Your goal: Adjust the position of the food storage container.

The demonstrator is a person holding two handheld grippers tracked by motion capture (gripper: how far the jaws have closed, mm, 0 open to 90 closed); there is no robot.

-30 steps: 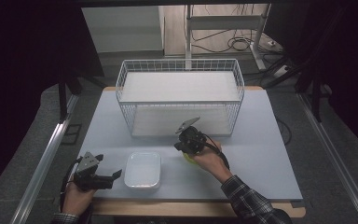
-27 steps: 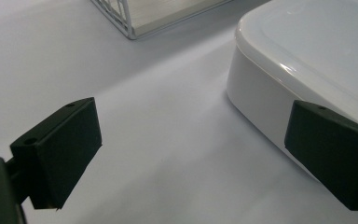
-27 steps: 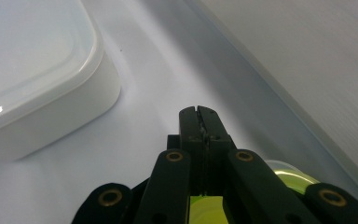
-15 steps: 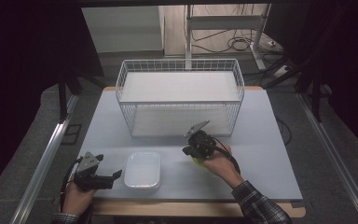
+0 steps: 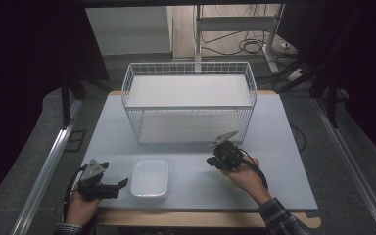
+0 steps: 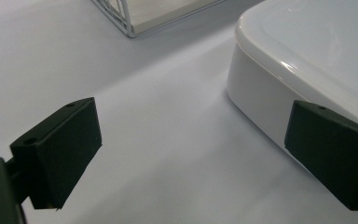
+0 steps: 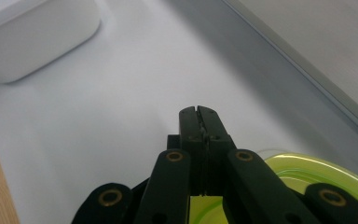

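- Tongs at work: right tongs (image 7: pixel 199 112) pressed together with nothing visible at the tips, above a yellow-green disc (image 7: pixel 307 175) lying flat on the counter (image 5: pixel 284 147)
- Left tongs (image 6: pixel 191 149) stand apart beside the white dish (image 5: pixel 150 178)
- Disc looks light, rigid plastic, likely slippery; best taken by its raised rim

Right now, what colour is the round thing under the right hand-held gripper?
Bright yellow-green round thing, clearest in the right gripper view.

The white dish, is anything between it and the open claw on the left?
No. The left claw is open right beside the white dish, with bare table between its fingers and one finger already alongside the dish's wall.
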